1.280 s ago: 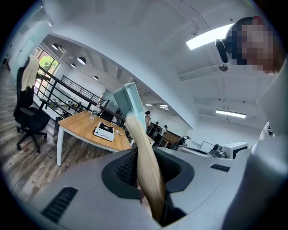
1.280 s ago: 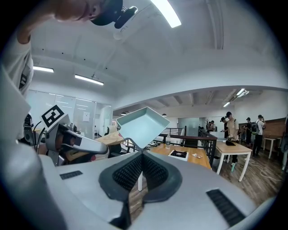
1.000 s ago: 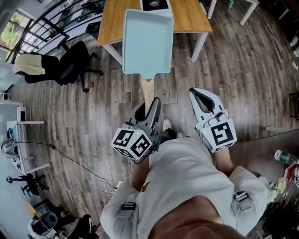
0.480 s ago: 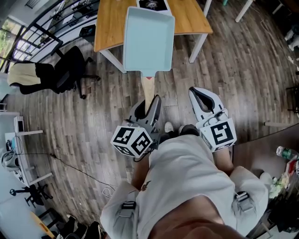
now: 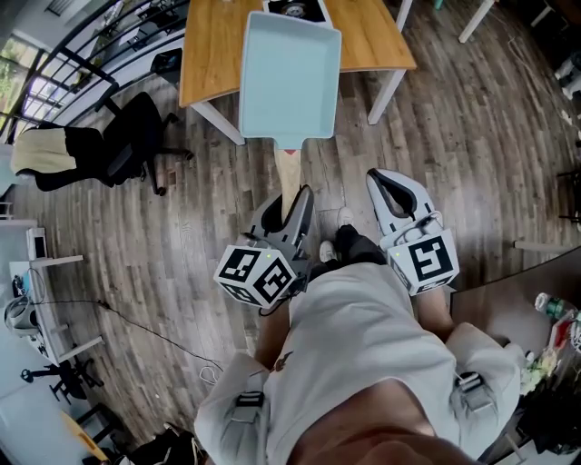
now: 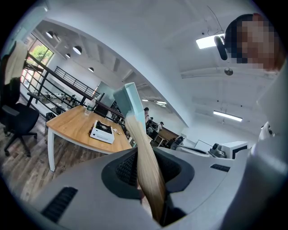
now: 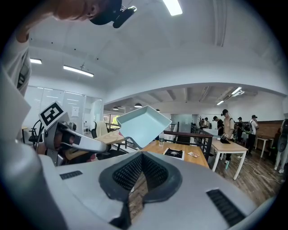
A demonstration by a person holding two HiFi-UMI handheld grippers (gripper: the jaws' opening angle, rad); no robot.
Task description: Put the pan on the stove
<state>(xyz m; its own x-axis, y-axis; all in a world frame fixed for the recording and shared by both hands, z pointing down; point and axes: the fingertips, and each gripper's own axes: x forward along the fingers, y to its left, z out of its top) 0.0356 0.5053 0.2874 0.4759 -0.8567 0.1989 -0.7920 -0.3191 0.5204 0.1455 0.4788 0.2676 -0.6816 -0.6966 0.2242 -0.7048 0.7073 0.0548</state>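
Note:
A light blue square pan (image 5: 289, 77) with a pale wooden handle (image 5: 289, 177) hangs in the air over the wood floor. My left gripper (image 5: 290, 207) is shut on that handle, and in the left gripper view the handle (image 6: 146, 166) runs up between the pads to the pan seen edge-on (image 6: 132, 101). Ahead, a small white stove (image 6: 102, 132) sits on a wooden table (image 5: 209, 45). My right gripper (image 5: 392, 186) is held beside the left one, shut with nothing in it. The right gripper view shows the pan (image 7: 143, 123) and the stove (image 7: 174, 153).
A black office chair (image 5: 136, 132) stands left of the table, with a yellow-draped chair (image 5: 50, 150) beyond it. A cable (image 5: 136, 309) trails across the floor at the left. Another white-legged table (image 5: 477, 18) is at the far right. People (image 7: 225, 123) stand in the distance.
The table and chairs have shifted a little in the head view as the person steps, a dark shoe now showing between the grippers. Both grippers and the pan keep the same pose.

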